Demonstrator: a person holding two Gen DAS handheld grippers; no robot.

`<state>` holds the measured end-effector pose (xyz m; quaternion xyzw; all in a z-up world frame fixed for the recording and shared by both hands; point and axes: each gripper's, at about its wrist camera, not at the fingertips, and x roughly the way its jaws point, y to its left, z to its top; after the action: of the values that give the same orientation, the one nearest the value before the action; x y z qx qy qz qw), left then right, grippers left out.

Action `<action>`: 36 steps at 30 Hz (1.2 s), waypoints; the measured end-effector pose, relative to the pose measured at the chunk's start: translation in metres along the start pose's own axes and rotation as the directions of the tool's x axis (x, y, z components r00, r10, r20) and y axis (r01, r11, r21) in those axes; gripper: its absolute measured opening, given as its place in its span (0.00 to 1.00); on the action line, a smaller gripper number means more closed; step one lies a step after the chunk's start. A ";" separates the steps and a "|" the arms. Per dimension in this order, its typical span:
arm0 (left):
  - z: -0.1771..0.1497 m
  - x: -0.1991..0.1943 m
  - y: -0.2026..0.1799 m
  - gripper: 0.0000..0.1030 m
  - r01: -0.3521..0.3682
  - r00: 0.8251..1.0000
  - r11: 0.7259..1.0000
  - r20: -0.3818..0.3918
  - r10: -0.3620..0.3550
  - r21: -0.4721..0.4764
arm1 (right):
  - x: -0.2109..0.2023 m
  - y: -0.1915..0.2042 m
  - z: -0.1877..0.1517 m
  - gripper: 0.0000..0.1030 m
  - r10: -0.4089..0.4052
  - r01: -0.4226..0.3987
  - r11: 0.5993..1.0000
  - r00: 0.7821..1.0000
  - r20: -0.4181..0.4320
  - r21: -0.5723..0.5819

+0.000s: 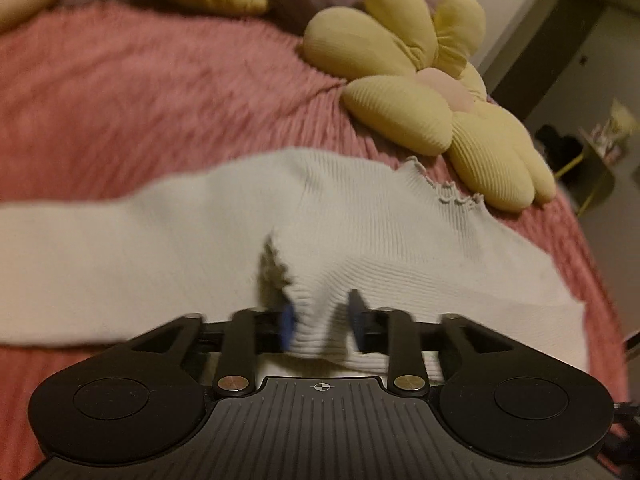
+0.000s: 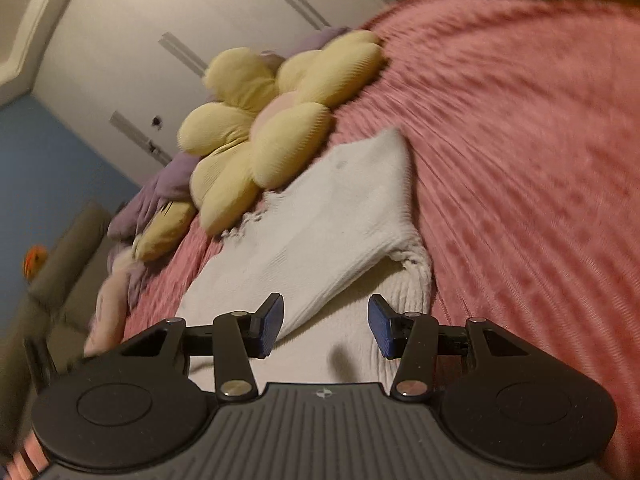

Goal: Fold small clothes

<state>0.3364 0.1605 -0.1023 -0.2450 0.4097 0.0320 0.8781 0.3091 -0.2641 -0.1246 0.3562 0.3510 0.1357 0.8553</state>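
Left wrist: left gripper (image 1: 320, 322) pinches white ribbed top (image 1: 360, 216)

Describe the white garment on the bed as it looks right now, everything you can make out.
The white garment is a small ribbed knit, off-white, with a frilled lettuce edge along its hem. It lies spread on the pink bedspread, one long sleeve stretched flat, its far edge touching the yellow flower cushion. A bunched fold rises between the left gripper pads. In the right wrist view a layer is folded over, and the right gripper hovers open above it.
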 end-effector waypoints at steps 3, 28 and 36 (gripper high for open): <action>0.001 0.004 -0.001 0.12 0.006 1.000 1.000 0.003 -0.006 0.012 | 0.011 -0.006 0.004 0.41 -0.024 0.022 0.998 0.999 0.033 0.059; 0.010 0.004 0.020 0.10 -0.098 0.990 0.989 0.115 0.085 0.113 | 0.047 0.039 -0.003 0.09 -0.227 0.238 0.934 0.971 0.072 -0.268; 0.005 0.001 0.019 0.22 -0.115 0.988 0.982 0.120 0.097 0.148 | 0.041 0.042 -0.006 0.10 -0.317 0.348 0.874 0.937 0.146 -0.339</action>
<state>0.3358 0.1792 -0.1072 -0.1516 0.3732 0.0607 0.9133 0.3351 -0.2115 -0.1184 0.1333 0.3389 0.0330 0.9308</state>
